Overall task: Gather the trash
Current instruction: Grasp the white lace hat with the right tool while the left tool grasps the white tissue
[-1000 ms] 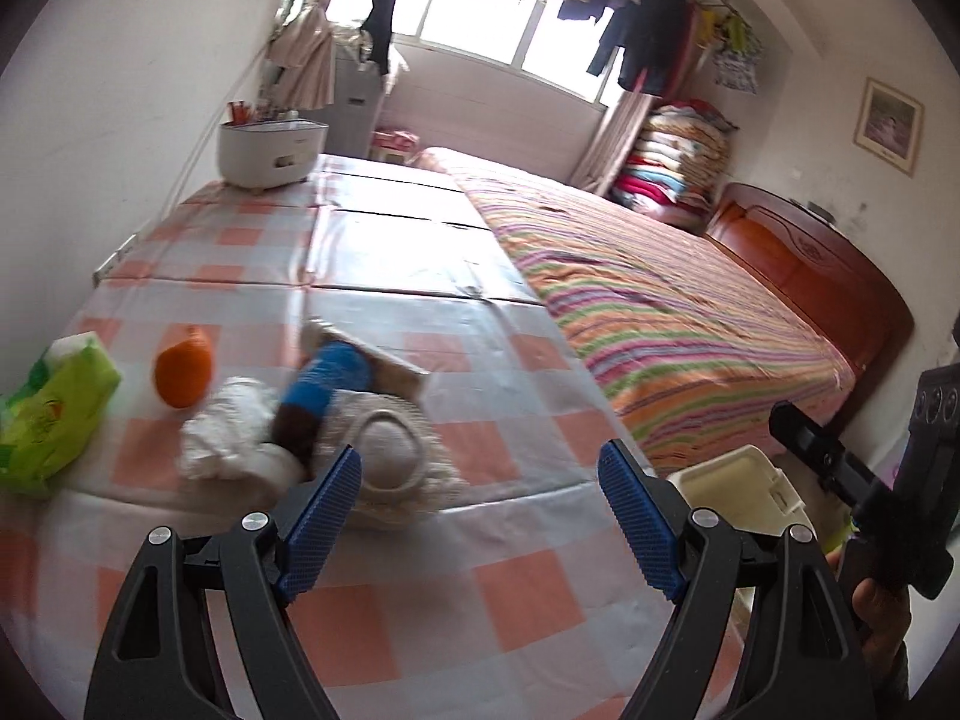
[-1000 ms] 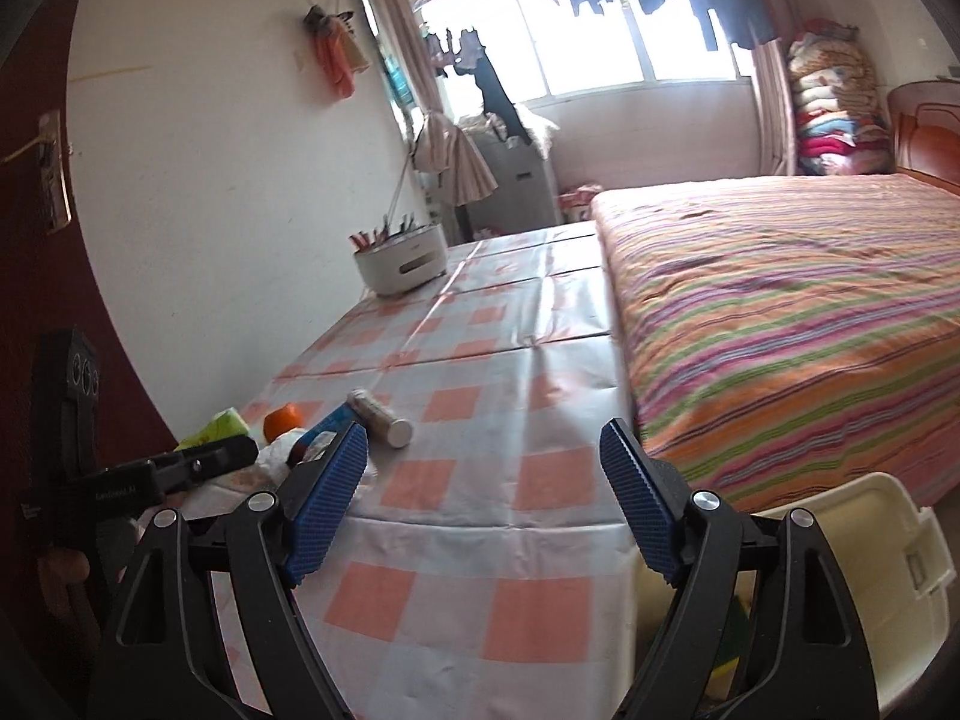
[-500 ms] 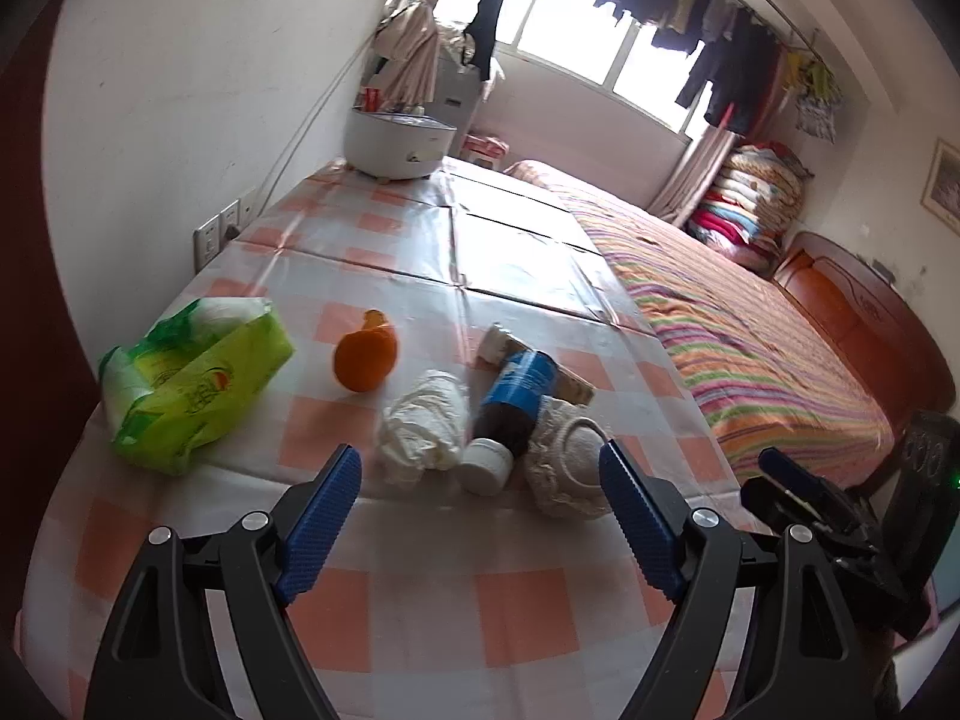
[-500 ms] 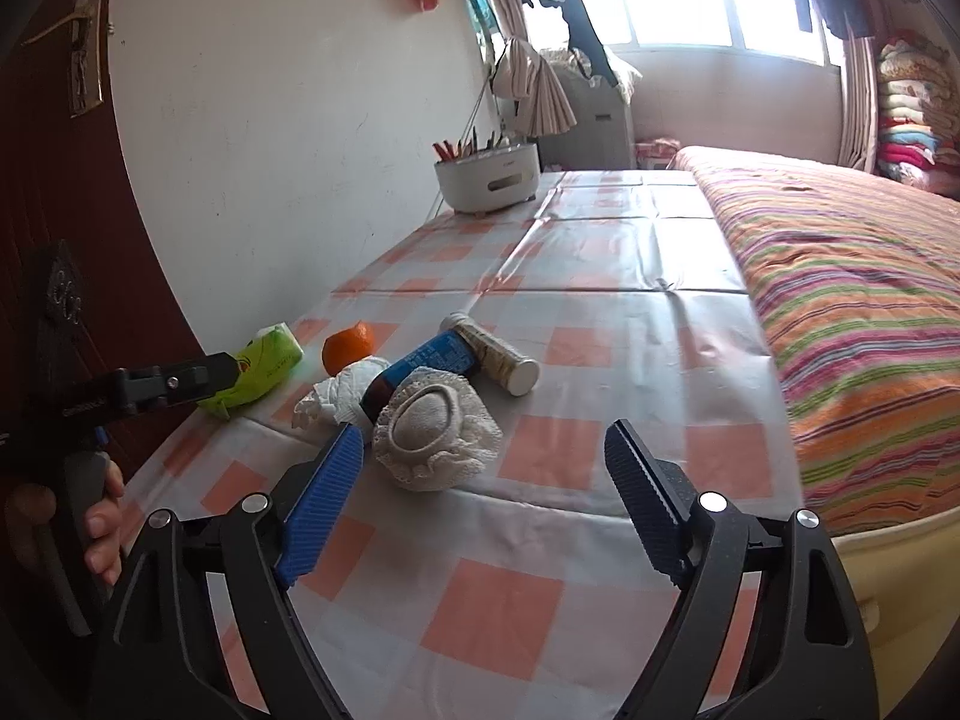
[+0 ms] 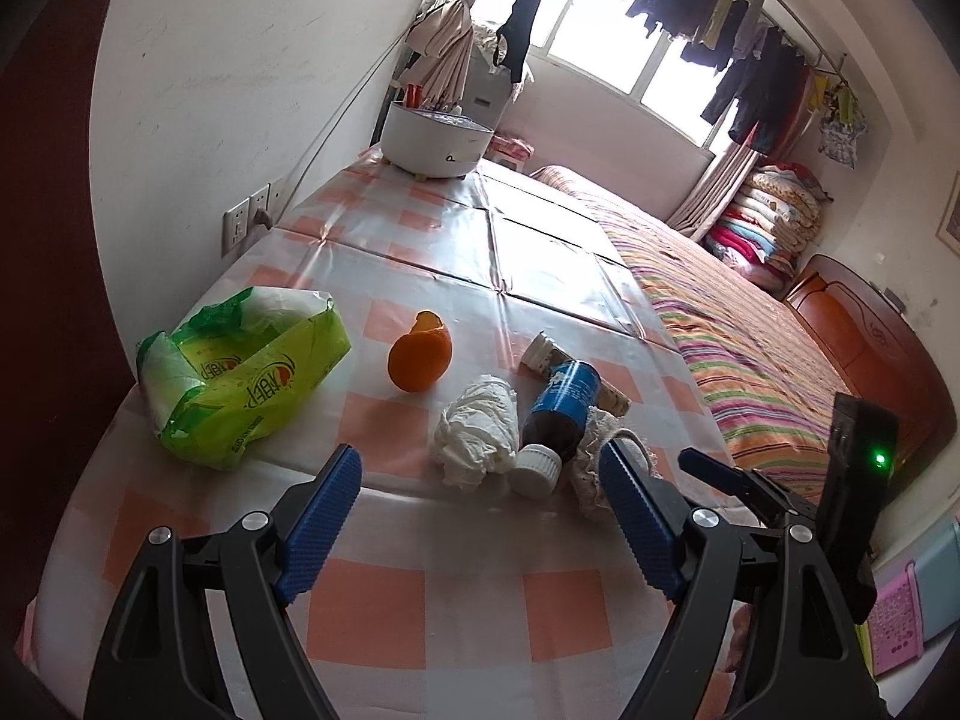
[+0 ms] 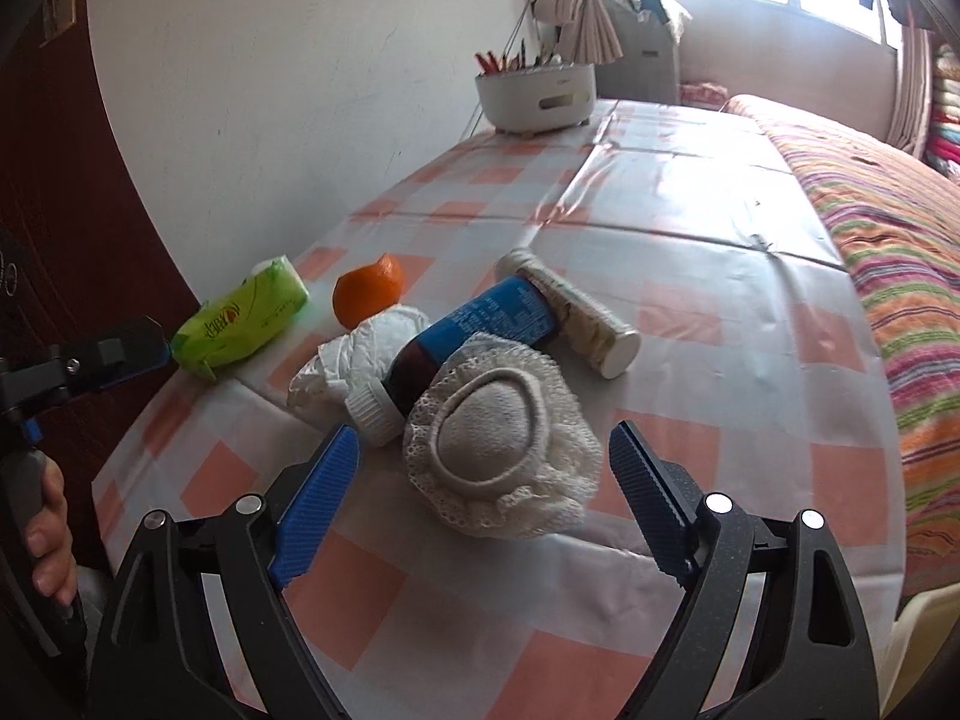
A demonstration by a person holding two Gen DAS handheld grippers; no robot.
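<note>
The lace-edged cloth (image 6: 501, 462) lies just ahead of the right gripper (image 6: 483, 507), between its opening, empty jaws. The left gripper (image 5: 486, 519) gapes wide, empty, short of the crumpled tissue (image 5: 477, 429).

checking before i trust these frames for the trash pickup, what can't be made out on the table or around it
- Dark bottle, right wrist view: its middle is covered by the lacy white cap.
- Lacy white cap, left wrist view: mostly behind a finger of the left gripper.
- Green packet: print too small and turned to read.
- Crumpled tissue: whether anything is wrapped inside cannot be told.
- Right gripper: jaws opening, nothing between them.
</note>
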